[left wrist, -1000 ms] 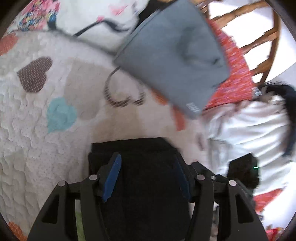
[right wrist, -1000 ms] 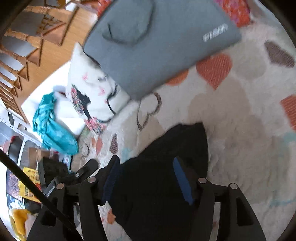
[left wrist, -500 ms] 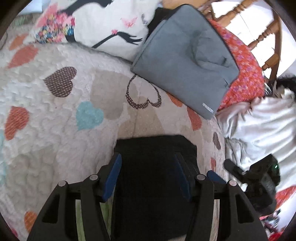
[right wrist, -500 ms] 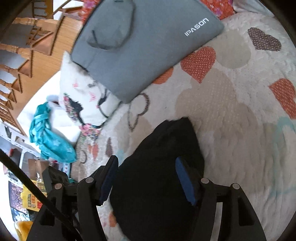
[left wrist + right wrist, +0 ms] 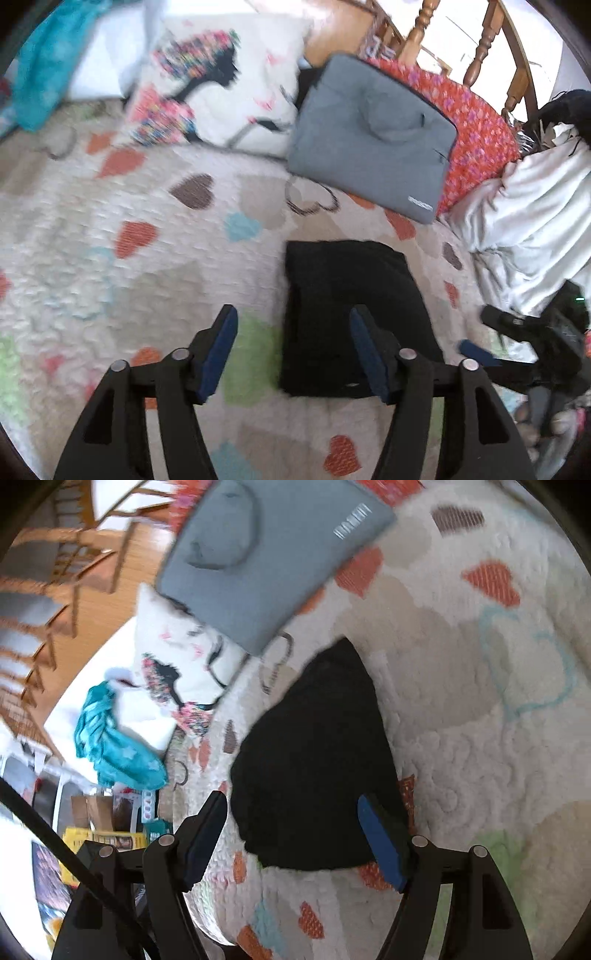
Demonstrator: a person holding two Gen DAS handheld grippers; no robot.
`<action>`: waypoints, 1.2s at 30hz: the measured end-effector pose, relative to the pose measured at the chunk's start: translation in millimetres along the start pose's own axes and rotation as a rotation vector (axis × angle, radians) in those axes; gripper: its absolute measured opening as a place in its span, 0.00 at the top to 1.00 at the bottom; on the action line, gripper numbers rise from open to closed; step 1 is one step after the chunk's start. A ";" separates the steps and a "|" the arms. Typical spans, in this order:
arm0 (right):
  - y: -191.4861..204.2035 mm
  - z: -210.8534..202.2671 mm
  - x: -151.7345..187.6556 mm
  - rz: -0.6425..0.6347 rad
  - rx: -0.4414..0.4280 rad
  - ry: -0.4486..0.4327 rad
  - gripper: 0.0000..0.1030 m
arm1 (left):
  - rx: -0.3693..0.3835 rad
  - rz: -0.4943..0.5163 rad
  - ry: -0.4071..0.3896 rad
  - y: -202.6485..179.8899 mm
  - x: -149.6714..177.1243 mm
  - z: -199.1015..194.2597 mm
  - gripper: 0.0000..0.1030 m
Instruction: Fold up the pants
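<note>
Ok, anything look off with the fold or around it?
Nothing stands out. The pants lie as a compact folded block on the quilt, edges fairly square. Both grippers, left and right, are open and empty. The grey bag sits apart, beyond them.

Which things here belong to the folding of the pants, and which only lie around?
Belonging to the job:
black pants, folded into a compact stack on the heart quilt
left gripper, open
right gripper, open

Only lying around:
grey laptop bag
white printed pillow
teal cloth
white bundle of cloth
</note>
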State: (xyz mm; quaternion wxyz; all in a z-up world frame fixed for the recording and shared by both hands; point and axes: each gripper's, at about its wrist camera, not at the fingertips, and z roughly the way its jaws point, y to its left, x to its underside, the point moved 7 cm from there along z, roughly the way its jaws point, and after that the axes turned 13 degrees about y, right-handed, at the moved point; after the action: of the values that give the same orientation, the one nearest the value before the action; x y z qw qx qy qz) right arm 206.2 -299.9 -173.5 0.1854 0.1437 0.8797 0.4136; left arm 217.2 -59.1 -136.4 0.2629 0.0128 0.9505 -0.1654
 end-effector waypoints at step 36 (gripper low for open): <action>-25.5 15.5 90.5 -0.188 0.462 -0.078 0.22 | -0.184 0.114 0.078 -24.4 82.4 8.6 0.18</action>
State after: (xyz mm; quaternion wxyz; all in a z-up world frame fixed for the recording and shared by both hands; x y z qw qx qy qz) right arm 130.0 -268.4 -221.3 0.2189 0.1158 0.9526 0.1767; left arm 147.8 -90.0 -177.4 0.2349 0.0490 0.9688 -0.0615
